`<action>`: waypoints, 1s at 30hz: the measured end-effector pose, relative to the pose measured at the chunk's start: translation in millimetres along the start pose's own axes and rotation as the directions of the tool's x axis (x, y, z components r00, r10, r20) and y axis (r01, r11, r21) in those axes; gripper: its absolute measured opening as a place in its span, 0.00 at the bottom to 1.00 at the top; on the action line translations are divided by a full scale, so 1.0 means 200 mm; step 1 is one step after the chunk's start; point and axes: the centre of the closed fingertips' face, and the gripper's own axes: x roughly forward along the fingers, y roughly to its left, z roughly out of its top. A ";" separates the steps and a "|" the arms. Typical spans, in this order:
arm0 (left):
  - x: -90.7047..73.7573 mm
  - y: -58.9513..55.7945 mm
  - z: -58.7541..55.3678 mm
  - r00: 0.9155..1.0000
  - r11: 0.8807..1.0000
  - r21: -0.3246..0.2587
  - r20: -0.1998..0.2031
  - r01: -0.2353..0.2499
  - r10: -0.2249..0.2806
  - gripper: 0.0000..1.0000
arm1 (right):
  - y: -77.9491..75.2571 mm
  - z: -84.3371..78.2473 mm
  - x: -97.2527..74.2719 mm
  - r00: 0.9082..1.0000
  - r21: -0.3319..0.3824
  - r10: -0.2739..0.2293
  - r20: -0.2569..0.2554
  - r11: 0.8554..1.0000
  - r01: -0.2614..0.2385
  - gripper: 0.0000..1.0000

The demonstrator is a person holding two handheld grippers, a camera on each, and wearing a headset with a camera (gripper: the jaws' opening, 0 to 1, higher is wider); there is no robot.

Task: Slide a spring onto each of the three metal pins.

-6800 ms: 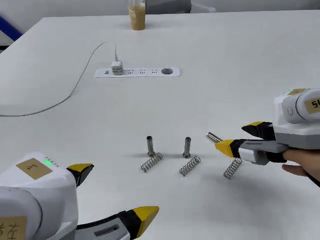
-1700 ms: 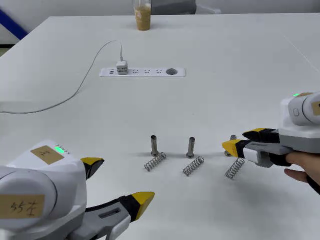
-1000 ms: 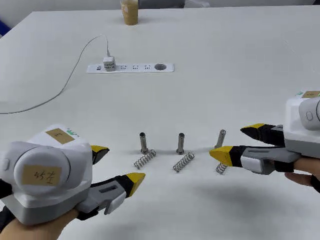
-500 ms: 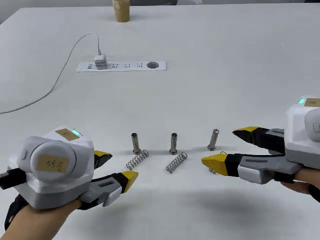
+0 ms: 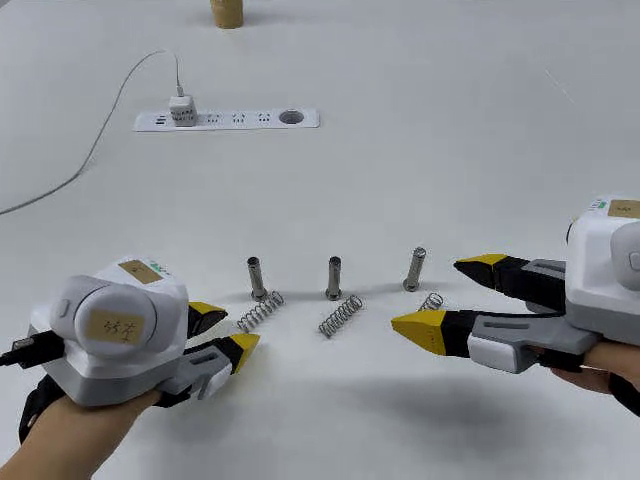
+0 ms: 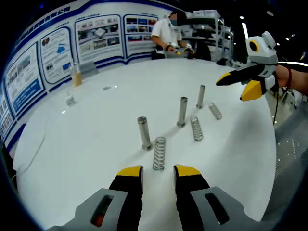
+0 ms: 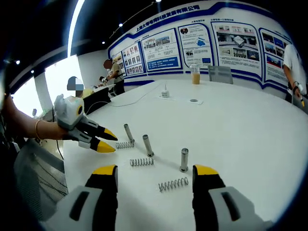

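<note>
Hovering low over the bench [image 5: 420,150] with the left gripper [image 6: 159,169], fingers [image 6: 131,173] narrowly parted and empty. Aimed straight at the left spring [image 6: 159,153], lying just ahead, long axis in line with the fingers, far end beside the upright left pin [image 6: 144,133]. Wide-open, empty right gripper [image 7: 155,169] nearer the right spring [image 7: 173,184], lying crosswise ahead.

three metal pins [image 5: 255,277] [image 5: 334,277] [image 5: 414,269], three springs [image 5: 260,311] [image 5: 340,315] [image 5: 431,301], one power strip [image 5: 228,119], one cup [image 5: 226,13]

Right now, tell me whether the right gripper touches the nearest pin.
Apart. The head view shows bare table between the pin and the open jaws of the right gripper.
</note>
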 end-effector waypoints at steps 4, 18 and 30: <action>0.02 0.00 0.01 1.000 1.000 0.014 0.005 0.000 0.000 0.24 | 0.00 -0.02 0.00 1.000 0.006 -0.002 -0.008 1.000 0.002 0.64; 0.07 0.00 0.01 1.000 0.999 0.033 0.005 0.007 -0.007 0.12 | 0.01 -0.03 0.00 1.000 0.020 -0.006 -0.010 1.000 0.006 0.64; 0.04 -0.03 0.00 1.000 0.999 0.045 0.008 0.011 -0.012 0.11 | 0.04 -0.01 0.00 1.000 0.031 -0.004 -0.001 1.000 0.004 0.63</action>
